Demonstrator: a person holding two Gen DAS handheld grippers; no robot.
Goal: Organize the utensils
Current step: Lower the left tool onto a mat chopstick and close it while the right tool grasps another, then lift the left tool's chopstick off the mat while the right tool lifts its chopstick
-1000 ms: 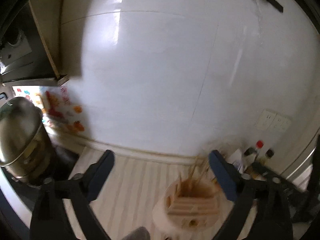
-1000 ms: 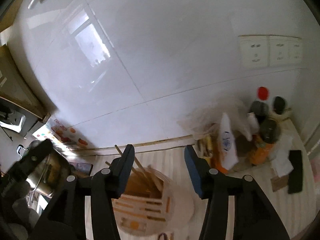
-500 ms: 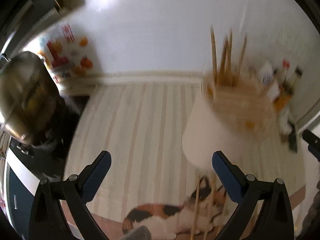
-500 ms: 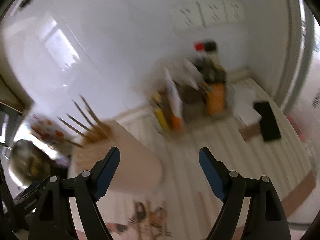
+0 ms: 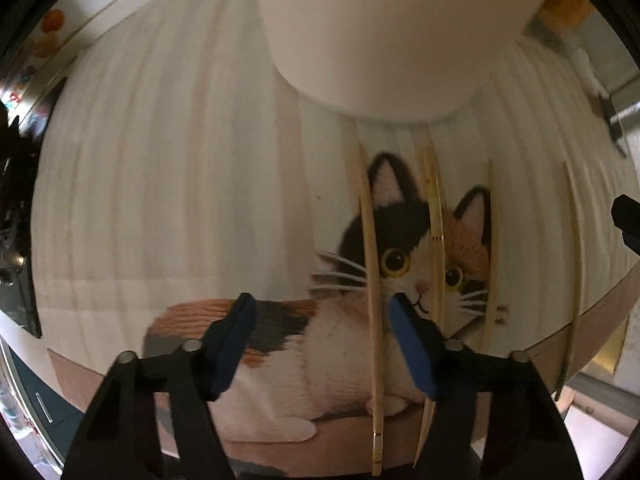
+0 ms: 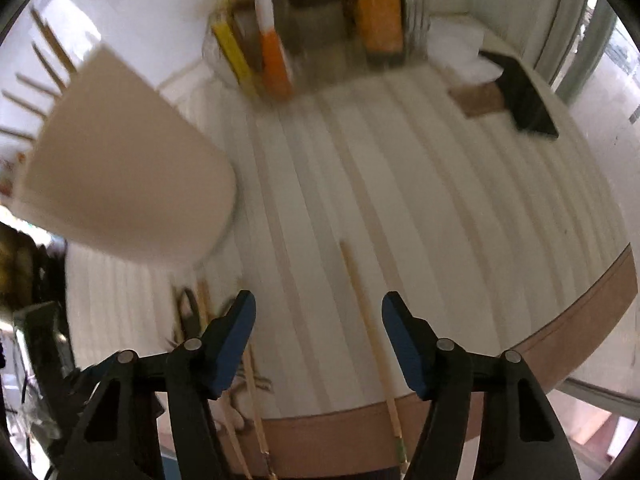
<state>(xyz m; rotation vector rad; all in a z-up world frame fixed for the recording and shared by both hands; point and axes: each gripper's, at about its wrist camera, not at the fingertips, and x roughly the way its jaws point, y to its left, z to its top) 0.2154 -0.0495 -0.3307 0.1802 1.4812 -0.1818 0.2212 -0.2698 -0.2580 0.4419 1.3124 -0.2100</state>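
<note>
A cream utensil holder (image 5: 380, 32) stands on a striped mat with a calico cat picture (image 5: 400, 264). In the right wrist view the holder (image 6: 120, 168) has several chopsticks sticking out of its top. Several loose bamboo chopsticks (image 5: 370, 280) lie on the mat in front of it. My left gripper (image 5: 320, 336) is open, low over the cat picture, with one chopstick just inside its right finger. My right gripper (image 6: 318, 336) is open above a single chopstick (image 6: 368, 320) that runs between its fingers.
Bottles and packets (image 6: 320, 28) crowd the back of the counter. A black phone-like object (image 6: 520, 96) and a brown card (image 6: 480, 100) lie at the back right. The mat's brown border (image 6: 560, 340) marks the near edge. A metal pot (image 6: 16, 264) is at the left.
Both grippers have tilted down from the wall toward the mat and come close to the loose chopsticks. The left gripper's fingers stand closer together than before.
</note>
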